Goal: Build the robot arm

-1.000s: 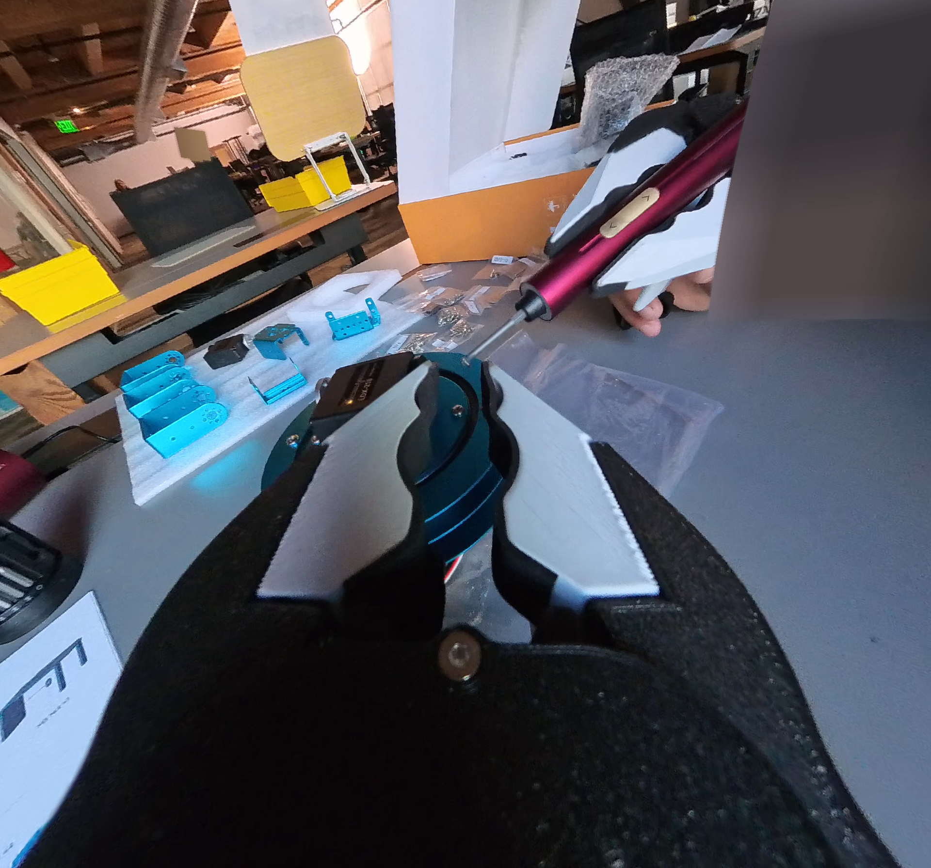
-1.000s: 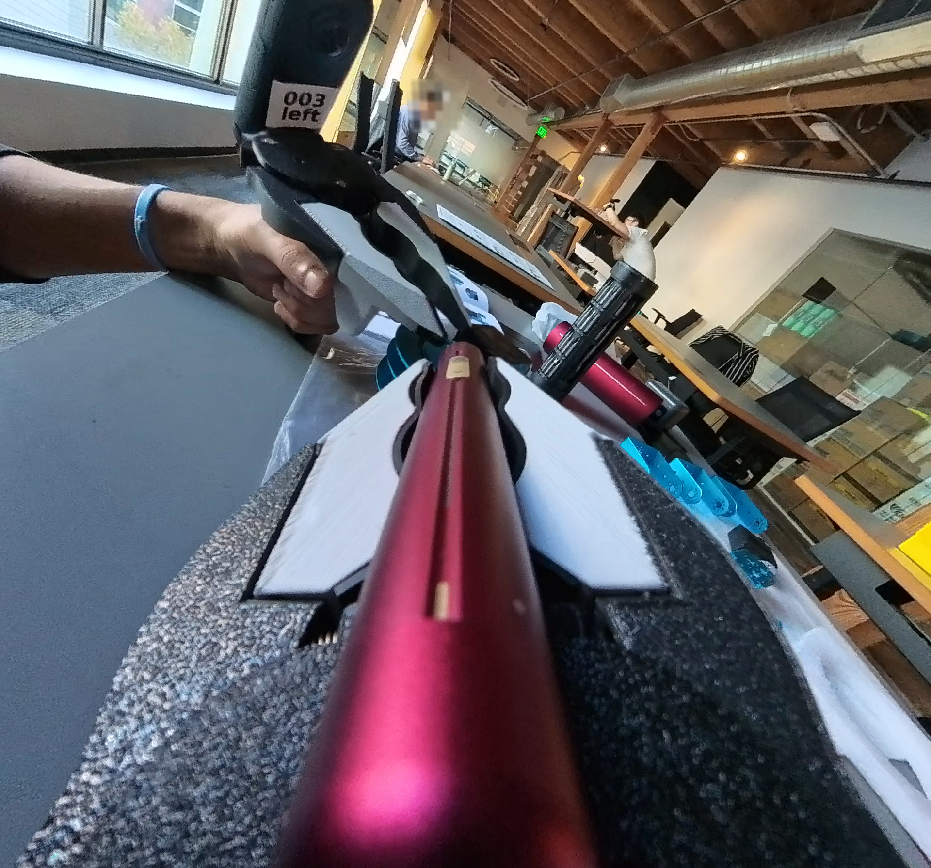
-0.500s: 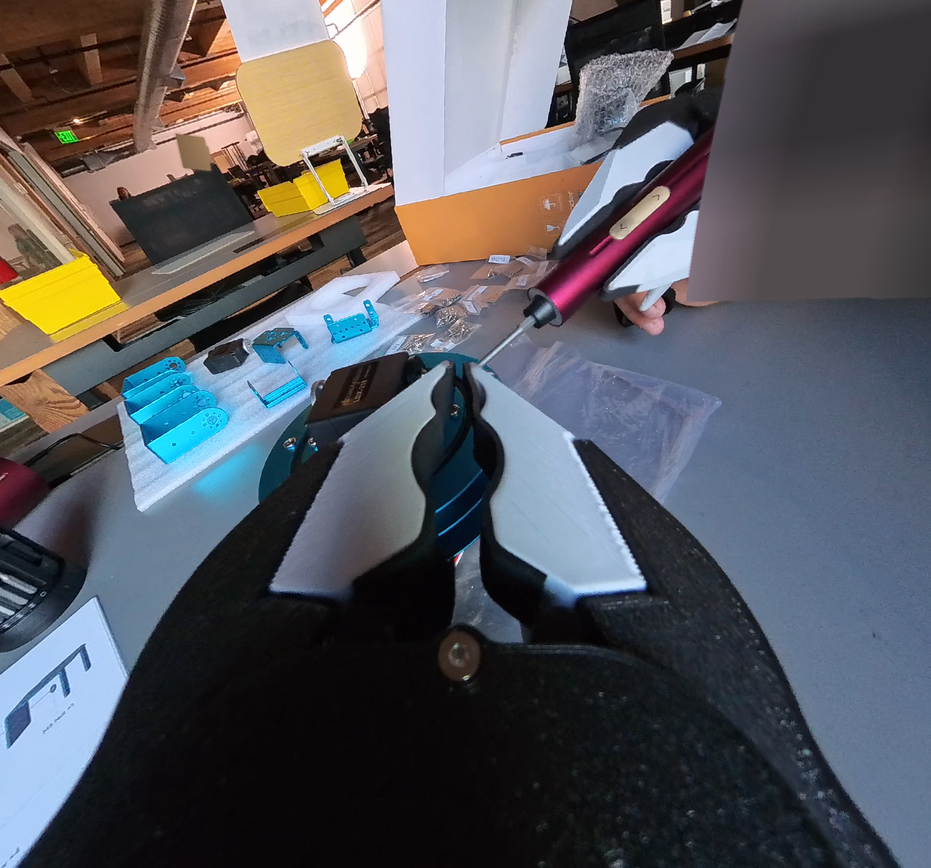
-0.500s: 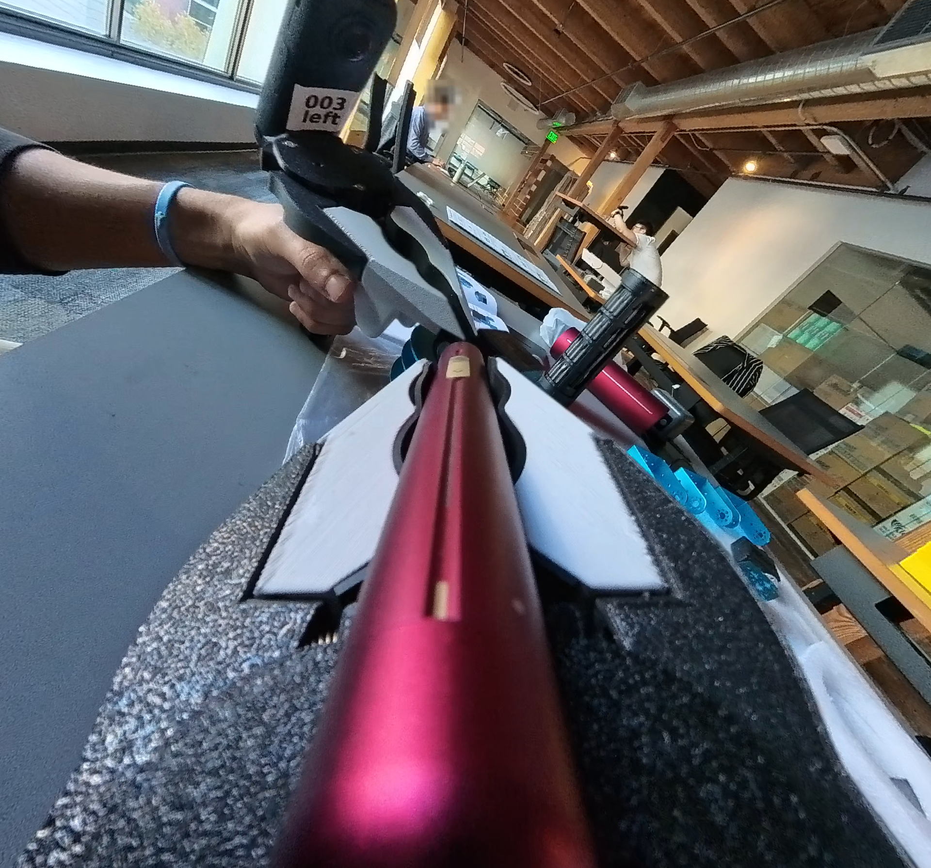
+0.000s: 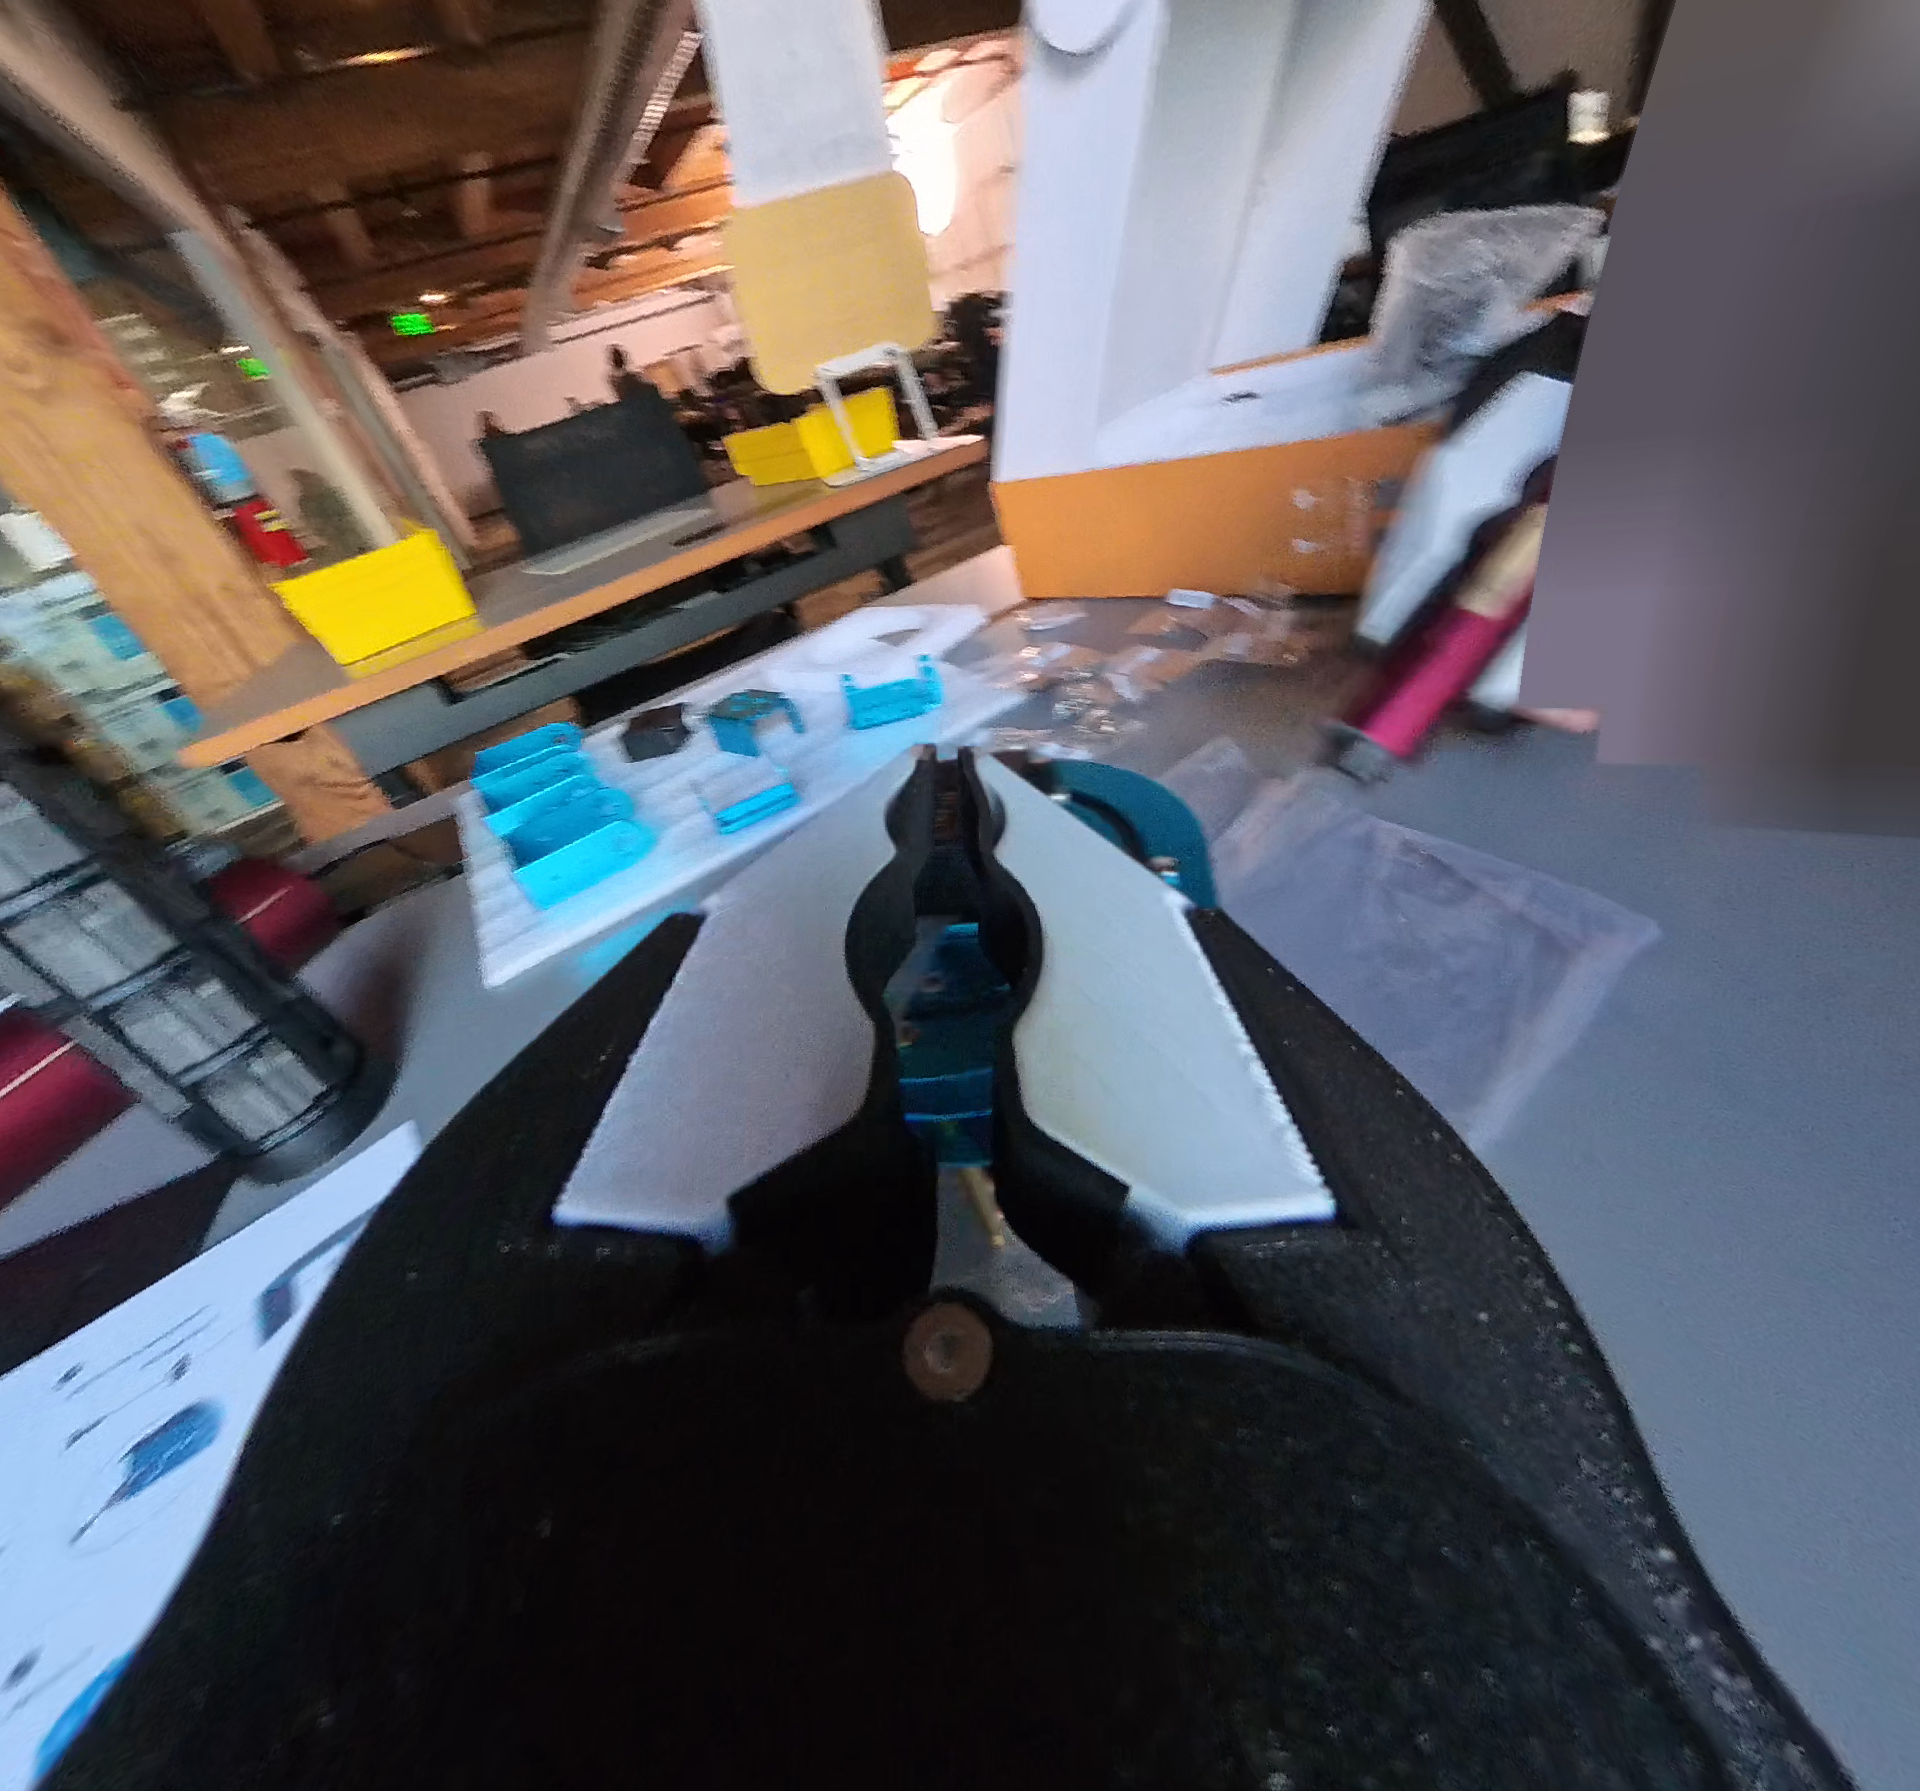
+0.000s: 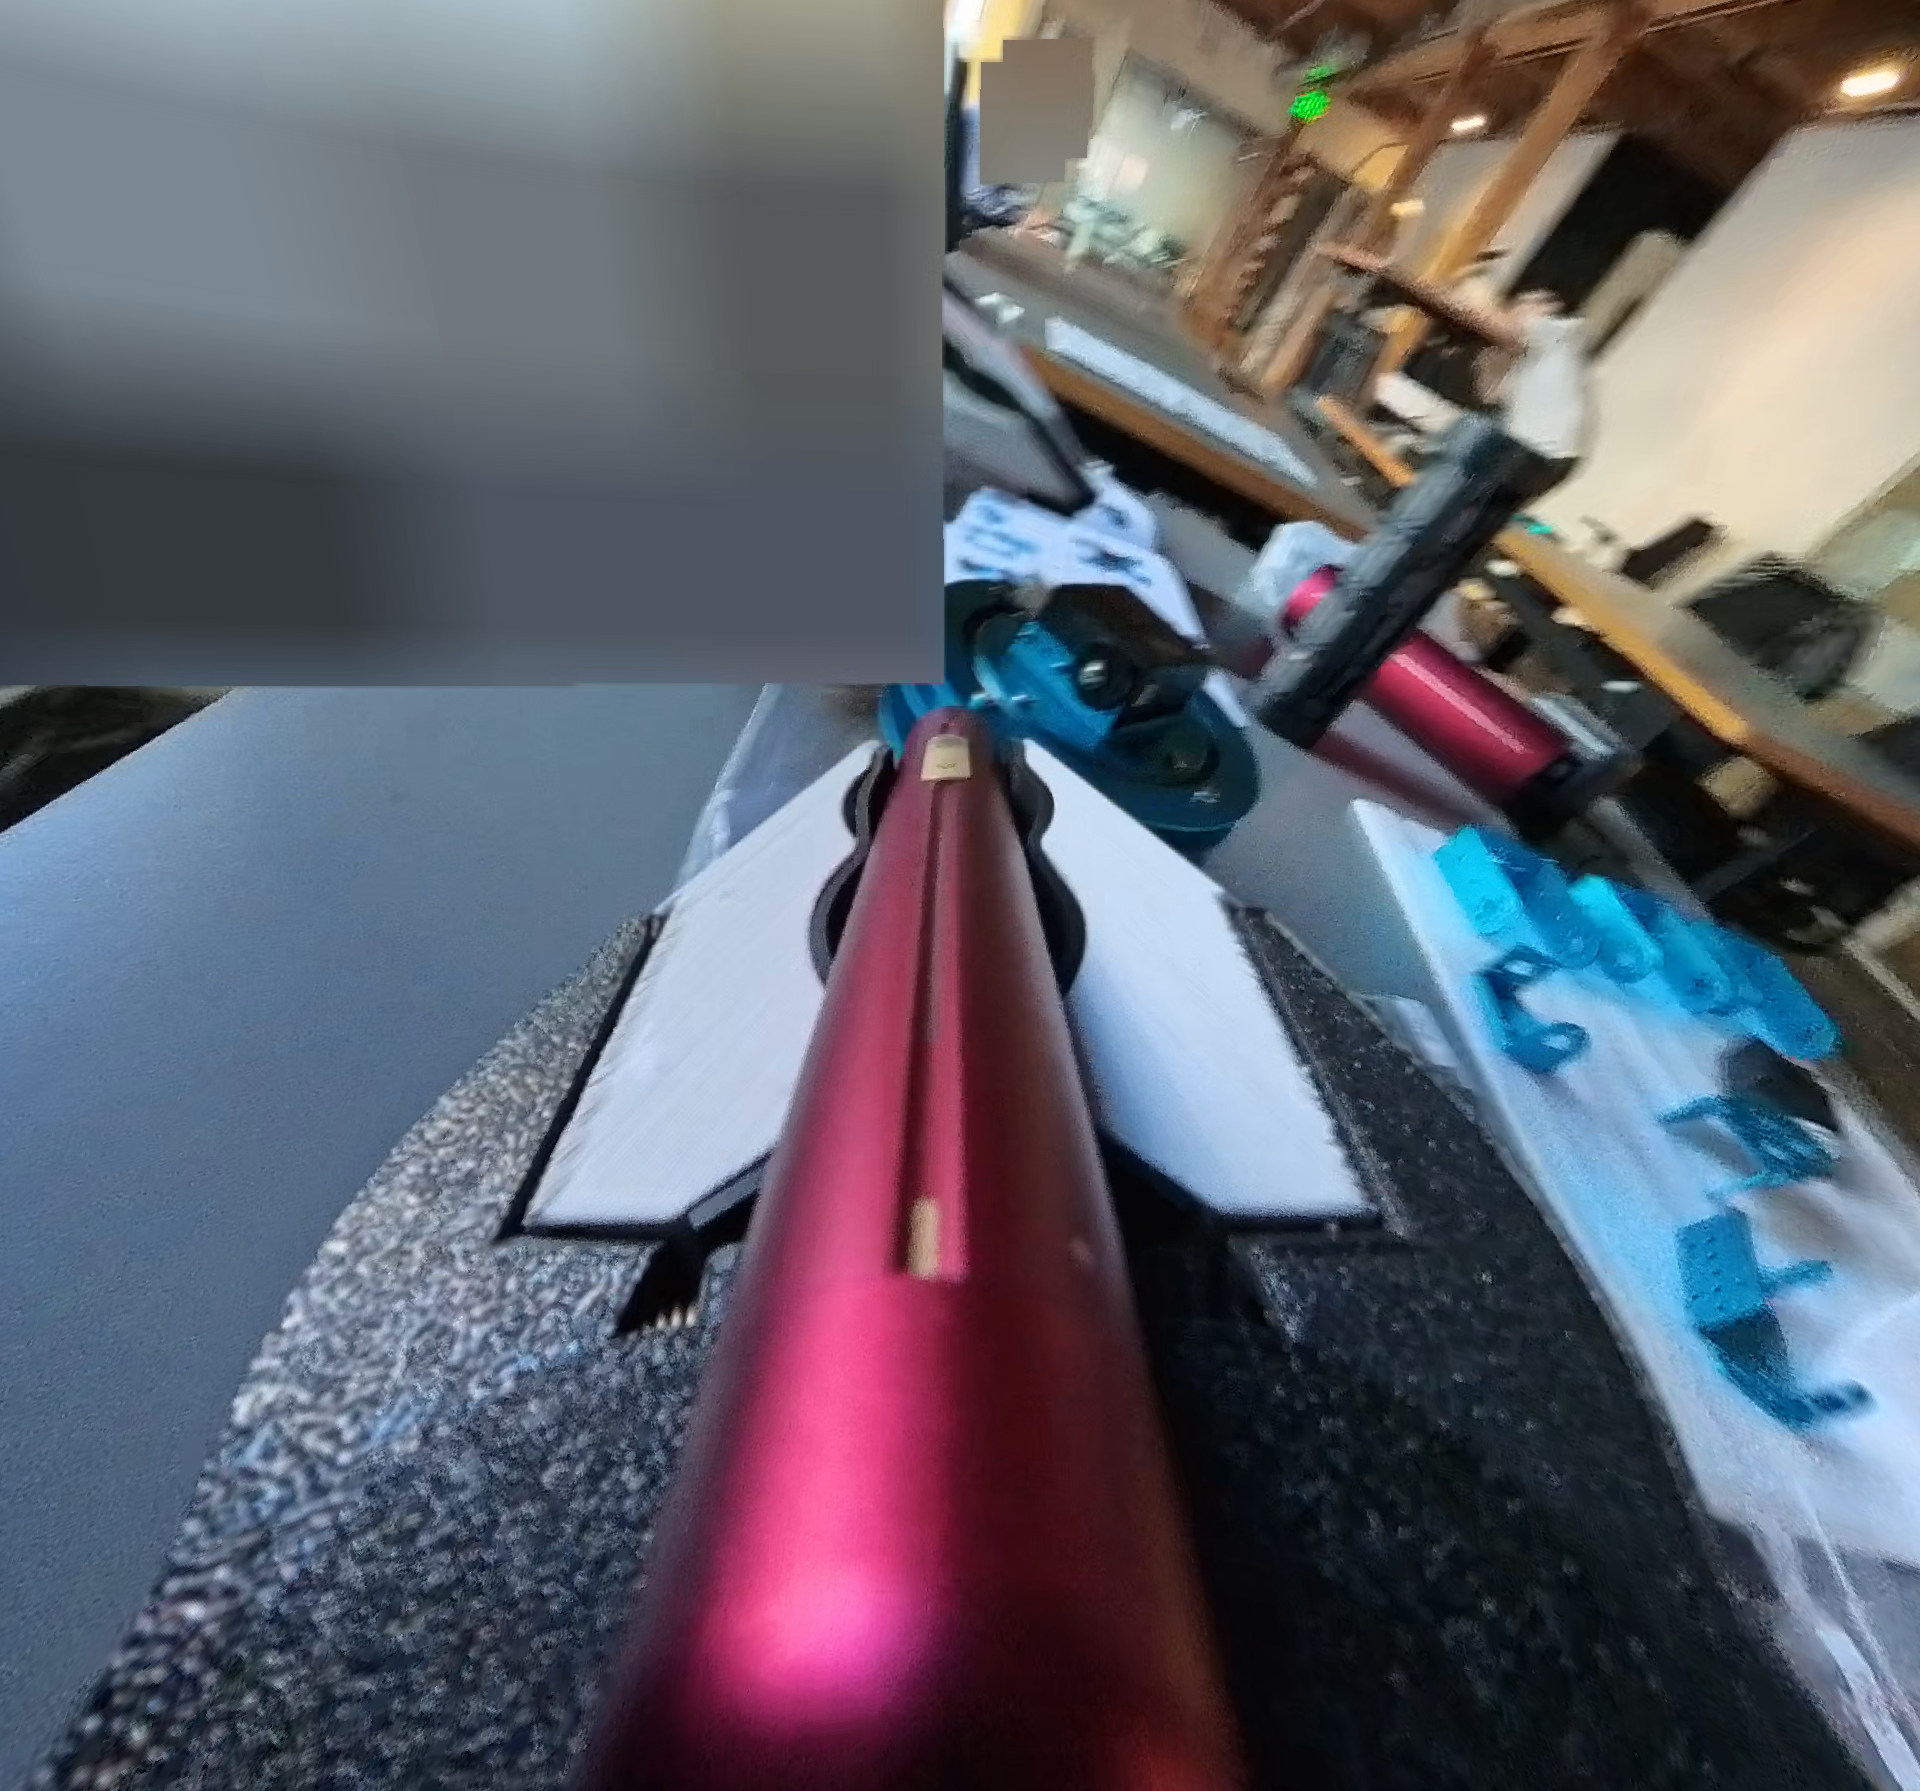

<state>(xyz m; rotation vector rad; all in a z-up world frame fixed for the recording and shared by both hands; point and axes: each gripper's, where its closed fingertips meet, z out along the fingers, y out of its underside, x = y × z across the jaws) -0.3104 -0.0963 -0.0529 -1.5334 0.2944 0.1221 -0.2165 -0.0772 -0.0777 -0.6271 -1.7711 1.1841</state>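
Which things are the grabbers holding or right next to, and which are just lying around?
Held or close by:
- right gripper, jaws shut on the red screwdriver
- left gripper, jaws closed, over the round blue base

Lying about:
- blue brackets on white foam
- clear bag
- orange box
- paper sheet

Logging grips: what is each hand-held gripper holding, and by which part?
Right hand-held gripper: magenta metal electric screwdriver, clamped along its barrel. Left hand-held gripper: nearly closed, contents unclear.
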